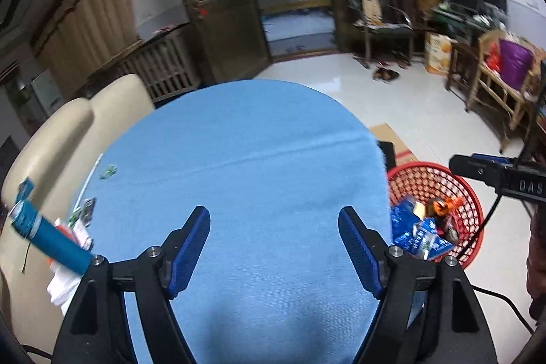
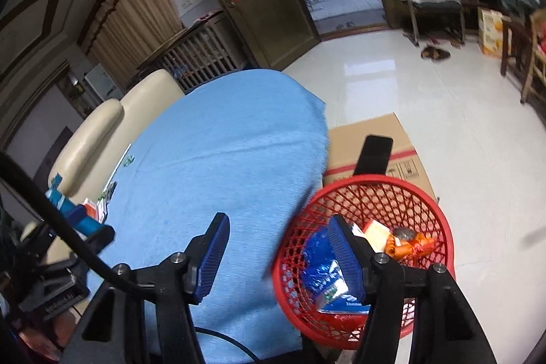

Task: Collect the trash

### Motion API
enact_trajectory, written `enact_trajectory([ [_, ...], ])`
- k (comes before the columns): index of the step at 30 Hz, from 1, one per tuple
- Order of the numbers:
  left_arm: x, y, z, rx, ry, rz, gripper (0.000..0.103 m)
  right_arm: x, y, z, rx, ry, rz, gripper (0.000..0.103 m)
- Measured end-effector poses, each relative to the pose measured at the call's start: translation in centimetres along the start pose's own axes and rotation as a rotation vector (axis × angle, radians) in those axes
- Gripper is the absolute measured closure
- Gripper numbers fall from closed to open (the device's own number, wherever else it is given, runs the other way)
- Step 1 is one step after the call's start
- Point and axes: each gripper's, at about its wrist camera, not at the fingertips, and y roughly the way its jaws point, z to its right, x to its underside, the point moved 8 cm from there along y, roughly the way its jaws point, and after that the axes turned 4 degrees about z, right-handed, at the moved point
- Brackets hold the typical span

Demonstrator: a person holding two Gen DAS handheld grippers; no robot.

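The round table under its blue cloth [image 1: 245,159] is bare across the middle and right, its far rim curving against open white floor [image 1: 409,104]; the left gripper [image 1: 273,248] hangs over that bare cloth with its jaws apart and nothing between them; the right gripper [image 2: 278,256] stands over the table's right edge, one finger above the cloth and the other above the red mesh basket [image 2: 426,203], its jaws also parted and empty. The basket sits on the floor just beside the table's right edge and holds the gathered trash: blue wrappers [image 2: 324,268], an orange packet [image 2: 409,246] and a pale carton [image 2: 375,232]; behind it lies a flat cardboard box [image 2: 372,132] with a dark object resting on it. At the table's left rim remain a blue tube [image 1: 51,237], some white paper [image 1: 65,285] and small green scraps [image 1: 108,171], close against the cream chair backs [image 1: 68,132]; a black cable [image 2: 58,220] crosses the left of the right wrist view. Farther off stand a chair [image 1: 378,19] by the doorway and wooden furniture [image 1: 494,91] along the right wall.
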Motion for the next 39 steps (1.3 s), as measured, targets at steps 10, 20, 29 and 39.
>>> enact_trajectory([
  [10,1.0,-2.7,-5.0,-0.081,-0.106,0.034,0.023,-0.5,-0.8,-6.4,-0.011,-0.134,0.053,0.038],
  [20,2.7,-4.2,-8.9,-0.148,-0.171,0.032,0.023,0.1,-0.3,-12.2,-0.051,-0.233,0.070,0.038],
  [29,4.1,-5.5,-11.2,-0.206,-0.208,0.036,0.022,1.4,-0.3,-16.0,-0.068,-0.314,0.079,0.038],
  [39,5.4,-6.8,-13.3,-0.243,-0.247,0.038,0.022,2.6,-0.3,-19.4,-0.112,-0.371,0.070,0.038],
])
